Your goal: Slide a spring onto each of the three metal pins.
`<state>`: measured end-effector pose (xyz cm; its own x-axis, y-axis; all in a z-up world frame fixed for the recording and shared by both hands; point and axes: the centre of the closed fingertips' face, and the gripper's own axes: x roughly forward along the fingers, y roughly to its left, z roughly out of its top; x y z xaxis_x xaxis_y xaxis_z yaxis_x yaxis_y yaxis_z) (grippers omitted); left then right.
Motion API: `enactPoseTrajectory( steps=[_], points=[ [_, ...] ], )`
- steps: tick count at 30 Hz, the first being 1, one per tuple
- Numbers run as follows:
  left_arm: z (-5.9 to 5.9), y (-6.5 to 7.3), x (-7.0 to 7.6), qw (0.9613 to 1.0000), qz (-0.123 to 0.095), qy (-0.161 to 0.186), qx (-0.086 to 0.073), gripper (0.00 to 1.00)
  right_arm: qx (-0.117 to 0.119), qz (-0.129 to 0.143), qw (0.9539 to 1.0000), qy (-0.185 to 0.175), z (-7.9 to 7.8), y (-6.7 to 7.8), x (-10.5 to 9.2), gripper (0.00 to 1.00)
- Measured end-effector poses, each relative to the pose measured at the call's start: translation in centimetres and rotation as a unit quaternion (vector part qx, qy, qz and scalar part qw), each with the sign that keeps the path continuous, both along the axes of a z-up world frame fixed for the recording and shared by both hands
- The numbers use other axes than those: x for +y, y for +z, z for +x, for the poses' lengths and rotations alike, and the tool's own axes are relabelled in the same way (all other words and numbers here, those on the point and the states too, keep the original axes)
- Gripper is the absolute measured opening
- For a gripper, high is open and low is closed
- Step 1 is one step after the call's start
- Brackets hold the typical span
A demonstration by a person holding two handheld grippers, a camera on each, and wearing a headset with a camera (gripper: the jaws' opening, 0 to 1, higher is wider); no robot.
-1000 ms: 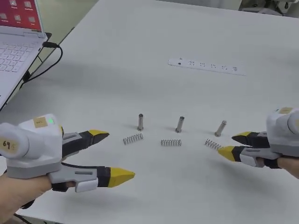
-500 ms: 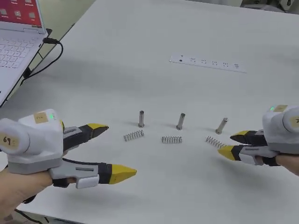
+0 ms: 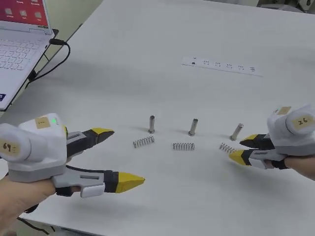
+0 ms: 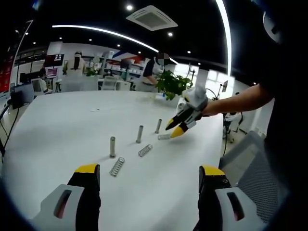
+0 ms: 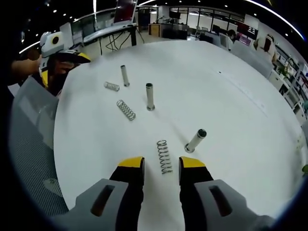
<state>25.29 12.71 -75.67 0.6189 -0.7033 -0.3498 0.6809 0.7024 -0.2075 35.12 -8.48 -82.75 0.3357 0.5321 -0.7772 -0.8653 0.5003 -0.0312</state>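
0 of 3 done. All three pins (image 3: 193, 127) stand bare, and the springs (image 3: 183, 146) lie flat near 6 o'clock of each. Your right gripper (image 3: 240, 149), part-open and empty, sits at 3 o'clock of the right spring (image 3: 227, 148). Your left gripper (image 3: 125, 156) is wide open and empty.

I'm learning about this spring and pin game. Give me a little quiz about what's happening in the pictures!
1. True or false: the middle spring lies flat on the table, not on the middle pin.
2. Which spring are the tips of the right tool closest to? A) left spring B) middle spring C) right spring
3. Fill in: the jaws of the left tool are ____ (open or shut).

Key: 1 true; 2 C; 3 open.
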Motion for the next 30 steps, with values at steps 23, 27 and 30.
enactPoseTrajectory(
  steps=[23,27,30],
  points=[
    [-0.1,-0.4,0.2,1.0,0.005,0.0,0.007,0.8,0.023,-0.037,0.9988,0.024,0.4,-2.0,-0.1,0.19],
    [-0.2,-0.4,0.3,1.0,0.007,-0.002,0.007,0.8,0.026,-0.04,0.9985,0.025,0.3,-2.1,-0.1,0.16],
    [-0.2,-0.4,0.3,0.9999,0.007,-0.002,0.007,0.79,0.029,-0.042,0.9983,0.026,0.2,-2.2,-0.1,0.15]
  ],
)
